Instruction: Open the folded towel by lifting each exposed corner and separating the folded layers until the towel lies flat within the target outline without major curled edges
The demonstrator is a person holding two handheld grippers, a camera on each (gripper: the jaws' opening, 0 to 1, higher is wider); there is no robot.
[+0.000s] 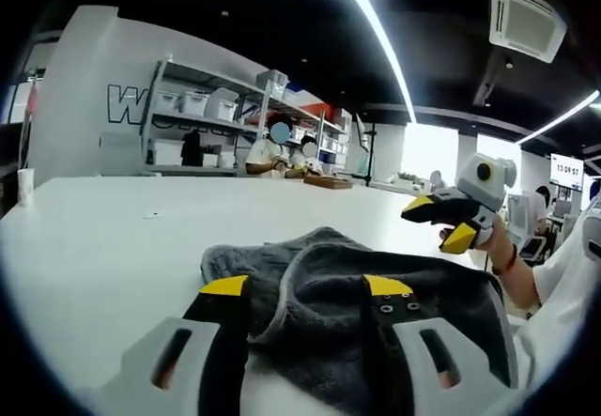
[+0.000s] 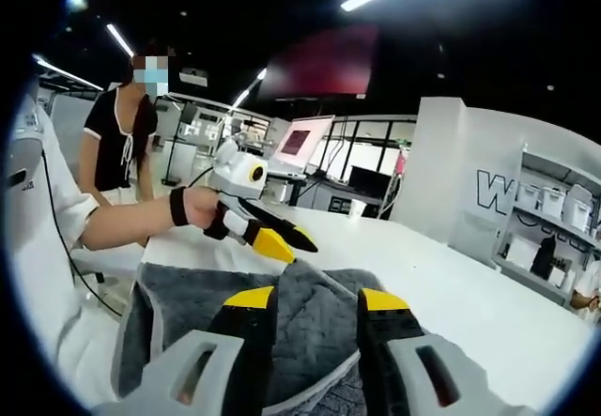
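A grey towel [image 1: 376, 275] lies folded and rumpled on the white table [image 1: 113, 238], with one layer's hemmed edge raised near its middle. My left gripper [image 1: 306, 285] is open, its yellow-tipped jaws low over the towel's near side with the raised fold between them. Off the towel's right end, my right gripper [image 1: 439, 221] is held up in a hand with its jaws apart. In the right gripper view the right gripper [image 2: 315, 298] stands open over the towel [image 2: 188, 313], and the left gripper [image 2: 291, 242] points down at the towel's far edge.
Bare table top [image 2: 441, 266] stretches beyond the towel. Shelves with bins [image 1: 216, 106] line the back wall, where people sit [image 1: 277, 153] by a wooden tray [image 1: 329, 181]. A person [image 2: 122, 144] stands behind the table. A sleeve and arm [image 2: 56, 219] are close by.
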